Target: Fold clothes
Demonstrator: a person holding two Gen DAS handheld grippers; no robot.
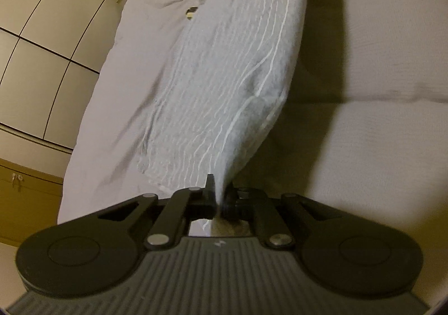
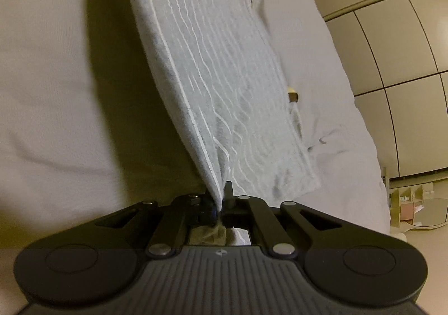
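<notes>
I have both grippers clamped tight on the striped grey garment [image 1: 224, 68]: left gripper [image 1: 217, 197] and right gripper [image 2: 221, 200] each pinch 1 corner, lifting it off the bed sheet [image 1: 134, 68]. I should carry both corners evenly, keeping the edge taut.

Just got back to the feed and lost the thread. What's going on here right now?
Both grippers are clamped on the same grey striped garment. The left gripper pinches one corner and the right gripper pinches another, so the cloth is lifted at those ends while the rest trails over the pale bed cover. No fold is laid down yet.
</notes>
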